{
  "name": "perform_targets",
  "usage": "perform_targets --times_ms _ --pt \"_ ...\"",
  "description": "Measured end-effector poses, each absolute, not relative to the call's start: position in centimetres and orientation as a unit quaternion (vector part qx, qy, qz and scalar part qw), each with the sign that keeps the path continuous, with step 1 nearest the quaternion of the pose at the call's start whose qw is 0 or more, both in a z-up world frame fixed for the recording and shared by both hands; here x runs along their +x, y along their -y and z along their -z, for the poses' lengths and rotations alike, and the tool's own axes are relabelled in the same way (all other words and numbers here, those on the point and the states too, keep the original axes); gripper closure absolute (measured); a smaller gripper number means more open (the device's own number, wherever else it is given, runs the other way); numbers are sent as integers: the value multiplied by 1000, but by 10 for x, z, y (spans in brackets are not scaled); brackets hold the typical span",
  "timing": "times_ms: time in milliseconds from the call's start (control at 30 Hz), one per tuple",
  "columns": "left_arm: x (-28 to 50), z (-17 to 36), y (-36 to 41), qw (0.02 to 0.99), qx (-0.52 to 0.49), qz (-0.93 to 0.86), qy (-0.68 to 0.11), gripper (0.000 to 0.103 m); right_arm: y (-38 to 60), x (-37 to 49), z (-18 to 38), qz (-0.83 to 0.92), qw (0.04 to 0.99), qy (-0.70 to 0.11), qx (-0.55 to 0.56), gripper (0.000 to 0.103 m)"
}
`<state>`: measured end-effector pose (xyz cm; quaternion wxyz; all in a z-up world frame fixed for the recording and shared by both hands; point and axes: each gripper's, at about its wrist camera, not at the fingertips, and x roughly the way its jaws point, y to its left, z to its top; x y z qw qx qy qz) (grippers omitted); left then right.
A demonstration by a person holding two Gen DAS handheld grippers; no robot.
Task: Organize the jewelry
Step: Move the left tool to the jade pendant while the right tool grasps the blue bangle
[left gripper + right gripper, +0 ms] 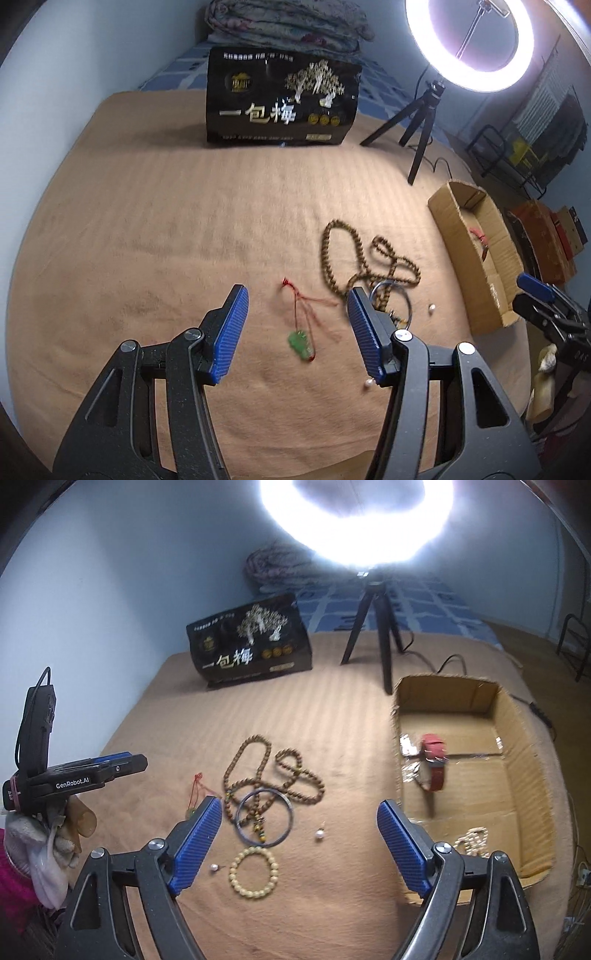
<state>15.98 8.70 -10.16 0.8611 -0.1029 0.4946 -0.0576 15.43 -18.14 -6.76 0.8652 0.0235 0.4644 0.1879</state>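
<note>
left wrist view: left gripper (295, 328) held wide open, nothing between its pads, low over the tan blanket (147, 229); the green pendant (301, 343) on its red cord (306, 302) lies on the cloth right between the fingers, so this looks like the piece being lined up; judgement: come straight down so both pads bracket the stone, not the thin cord, and close gently, since the cord is loose and may drag; brown bead strand (354, 254) lies tangled just right of it, near the right pad, best kept out of the pinch; cardboard box (476, 254) stands further right, well apart from the pendant; a pearl (431, 307) sits between strand and box.

right wrist view: right gripper (299, 843) also wide open and empty, above the cluster; dark bangle (265, 818) overlaps the bead strand (266, 771); cream bead bracelet (253, 872) lies just below it; two loose pearls (319, 835) flank them; the box (524, 775) already holds a red-strapped watch (434, 766) and a pale bead piece (474, 840); task judged partly done, most pieces not yet boxed.
</note>
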Motion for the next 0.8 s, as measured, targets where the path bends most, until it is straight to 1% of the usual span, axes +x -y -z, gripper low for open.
perform_targets --times_ms 200,367,400,433,500,600,667,800 --pt "152 127 -80 841 -85 82 -529 46 170 157 88 -197 854 -480 35 15" --pt "151 146 -76 822 -97 100 -551 46 150 160 103 -217 843 -491 13 15" --pt "151 149 -74 819 -97 102 -555 46 144 160 108 -222 840 -495 6 12" --pt "151 152 -72 817 -94 103 -560 46 139 160 112 -227 837 -497 -2 7" --pt "151 158 -68 814 -84 106 -565 46 130 160 118 -232 836 -498 -22 4" --pt "151 163 -64 811 -78 108 -570 46 118 162 130 -239 828 -504 -64 4" --pt "152 167 -62 810 -71 106 -573 49 114 163 137 -239 823 -509 -81 4" --pt "154 172 -58 809 -57 101 -576 49 112 166 147 -240 816 -519 -89 4"
